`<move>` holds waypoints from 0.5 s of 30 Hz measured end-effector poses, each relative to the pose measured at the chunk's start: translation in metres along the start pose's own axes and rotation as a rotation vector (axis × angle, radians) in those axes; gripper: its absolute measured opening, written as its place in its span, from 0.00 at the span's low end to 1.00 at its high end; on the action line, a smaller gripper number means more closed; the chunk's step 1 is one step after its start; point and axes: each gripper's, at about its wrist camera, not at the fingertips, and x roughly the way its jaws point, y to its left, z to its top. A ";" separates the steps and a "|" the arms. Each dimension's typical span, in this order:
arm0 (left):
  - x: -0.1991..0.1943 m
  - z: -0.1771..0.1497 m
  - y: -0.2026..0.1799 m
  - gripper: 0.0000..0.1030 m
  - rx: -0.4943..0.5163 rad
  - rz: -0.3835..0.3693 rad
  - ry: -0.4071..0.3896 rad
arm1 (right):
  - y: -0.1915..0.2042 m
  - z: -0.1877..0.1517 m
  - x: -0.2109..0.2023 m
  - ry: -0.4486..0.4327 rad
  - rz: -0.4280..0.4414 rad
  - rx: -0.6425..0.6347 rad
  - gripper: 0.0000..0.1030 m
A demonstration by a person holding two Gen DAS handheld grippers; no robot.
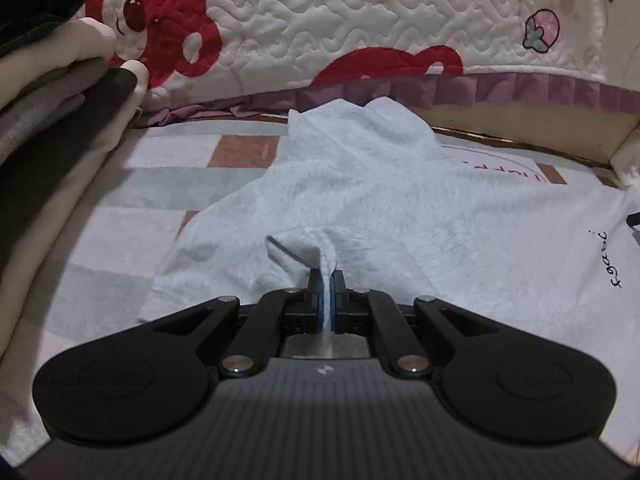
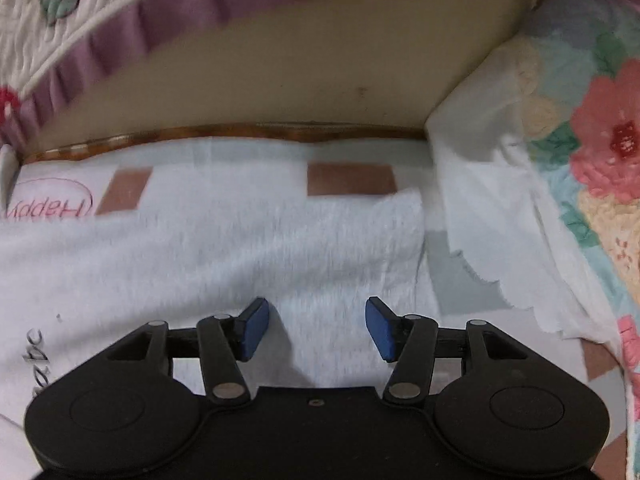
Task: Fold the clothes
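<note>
A pale blue fleecy garment (image 1: 360,196) lay spread on a bed sheet (image 1: 120,216) of soft checked cloth in white, grey-green and brick-red squares. The garment's nap was short and fuzzy, and its shape ran broad near the camera and narrowed to a rumpled point at the far edge, so in the left wrist view its long axis ran away from the gripper toward the quilted cover (image 1: 360,20) hung behind. That cover was cream, stitched in wavy lines, with a red bear appliqué (image 1: 160,16) and a pleated purple frill along its lower hem.

The left gripper (image 1: 327,292) had its jaws closed tight on a pinched fold of the fleece, which stood up between the blue pads (image 1: 320,298) as a small ridge. A stack of folded clothes (image 1: 52,100) in cream, grey and black sat at the left edge of that view.

In the right wrist view, which was blurred, the right gripper (image 2: 318,326) hung above the same fleece (image 2: 240,248) with its jaws wide apart and nothing between them; whether the pads touched the cloth could not be told. Dark script lettering (image 2: 38,356) showed on the cloth at the left. A thin white cloth (image 2: 488,216) with a scalloped edge draped at the right, beside a floral quilt (image 2: 600,152)
</note>
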 end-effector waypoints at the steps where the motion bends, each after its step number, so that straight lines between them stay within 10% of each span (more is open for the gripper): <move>1: -0.001 0.000 0.003 0.03 -0.010 -0.008 -0.003 | 0.001 -0.002 0.001 -0.004 -0.007 -0.019 0.43; 3: -0.001 0.001 0.010 0.03 -0.054 -0.029 0.000 | -0.001 -0.007 -0.004 -0.020 -0.002 -0.027 0.00; 11: 0.009 0.004 0.021 0.03 -0.140 -0.075 0.014 | 0.010 0.004 -0.021 -0.079 -0.013 -0.046 0.01; 15: 0.011 0.003 0.023 0.03 -0.155 -0.086 0.013 | 0.019 0.016 -0.030 -0.118 0.004 -0.053 0.24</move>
